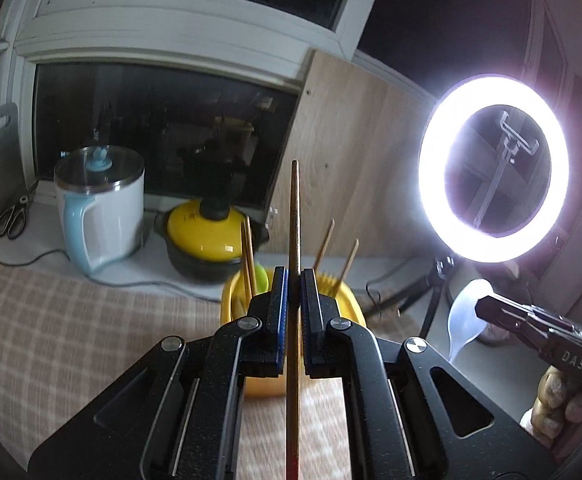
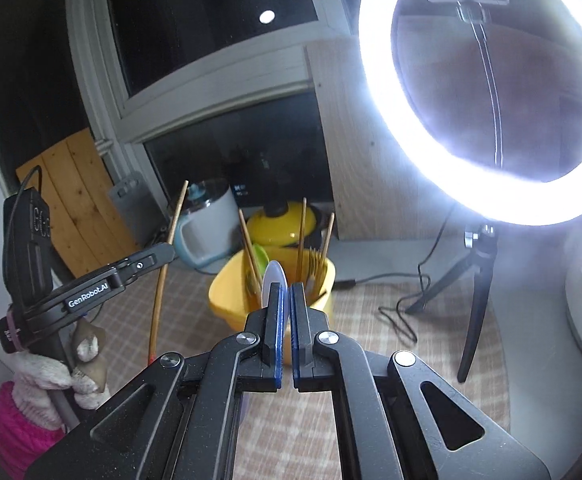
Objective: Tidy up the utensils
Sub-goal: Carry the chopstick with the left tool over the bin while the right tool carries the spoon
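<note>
Black left tool (image 2: 169, 251) marked "GenRobot.AI", silver screws; white glove (image 2: 43, 376), pink sleeve (image 2: 7, 424).

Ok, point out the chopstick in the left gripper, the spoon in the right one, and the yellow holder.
chopstick (image 1: 294, 216), left wrist view, upper shaft above the pads.
spoon (image 1: 469, 312), left wrist view, white bowl.
yellow holder (image 2: 221, 292), right wrist view, left outer wall.

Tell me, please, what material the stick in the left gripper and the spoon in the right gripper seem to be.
The stick looks like bamboo or wood: matte tan, thin, tapered. The spoon looks like plastic or white ceramic: smooth, pale, slightly translucent against the lamp; I cannot tell which.
</note>
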